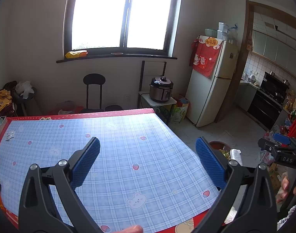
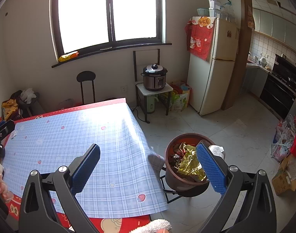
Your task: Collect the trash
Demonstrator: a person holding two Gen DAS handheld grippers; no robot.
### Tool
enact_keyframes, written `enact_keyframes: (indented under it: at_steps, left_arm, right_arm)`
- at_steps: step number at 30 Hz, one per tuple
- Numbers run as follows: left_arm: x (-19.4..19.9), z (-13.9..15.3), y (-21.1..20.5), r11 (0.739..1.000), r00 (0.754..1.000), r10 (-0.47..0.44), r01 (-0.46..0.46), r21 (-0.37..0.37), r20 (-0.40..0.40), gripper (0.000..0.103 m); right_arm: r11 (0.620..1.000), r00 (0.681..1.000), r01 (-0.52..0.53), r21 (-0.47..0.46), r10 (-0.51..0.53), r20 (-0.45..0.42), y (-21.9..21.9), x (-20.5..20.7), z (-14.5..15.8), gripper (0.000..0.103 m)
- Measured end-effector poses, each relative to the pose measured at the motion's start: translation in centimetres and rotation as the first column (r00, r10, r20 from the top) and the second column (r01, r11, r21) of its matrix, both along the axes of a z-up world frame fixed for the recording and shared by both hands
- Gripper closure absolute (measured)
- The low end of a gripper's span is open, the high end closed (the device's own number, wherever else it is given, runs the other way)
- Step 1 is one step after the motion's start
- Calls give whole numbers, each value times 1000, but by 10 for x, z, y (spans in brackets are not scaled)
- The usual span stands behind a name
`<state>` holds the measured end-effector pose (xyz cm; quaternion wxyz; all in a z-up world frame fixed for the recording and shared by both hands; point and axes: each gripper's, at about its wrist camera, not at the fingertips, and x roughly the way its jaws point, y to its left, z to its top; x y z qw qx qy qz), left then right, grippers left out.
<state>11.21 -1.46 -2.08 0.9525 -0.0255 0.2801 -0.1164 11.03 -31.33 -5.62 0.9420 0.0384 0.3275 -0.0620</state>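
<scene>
My left gripper (image 1: 148, 147) is open and empty above the blue checked tablecloth (image 1: 113, 155). My right gripper (image 2: 148, 153) is open and empty, over the table's right edge. A brown round bin (image 2: 179, 182) stands on the floor right of the table, holding gold foil wrappers (image 2: 188, 163) and other trash; its rim also shows in the left wrist view (image 1: 216, 143). A small white scrap (image 1: 10, 135) lies at the table's far left; it also shows in the right wrist view (image 2: 13, 135). The right gripper's body (image 1: 280, 151) shows at the right of the left wrist view.
A black chair (image 2: 85, 85) stands behind the table. A pressure cooker (image 2: 154, 77) sits on a small stand, next to a fridge (image 2: 214, 66). Bags and boxes (image 2: 284, 151) line the right floor. A pile of clutter (image 1: 8, 99) sits far left.
</scene>
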Motion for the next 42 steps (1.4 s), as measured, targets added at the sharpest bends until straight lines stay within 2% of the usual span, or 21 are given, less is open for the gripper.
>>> enact_keyframes:
  at_steps: [23,42]
  left_arm:
    - [5,3,-9,1000,1000,-11,11,10,1,6]
    - [7,-5,2,1000,999,20,-20,-24,-31,6]
  right_arm:
    - [1000,1000,19,5,-19,9,-2,-2,1,5]
    - [1000,1000,9,3,-9,-14,1,2,-4,5]
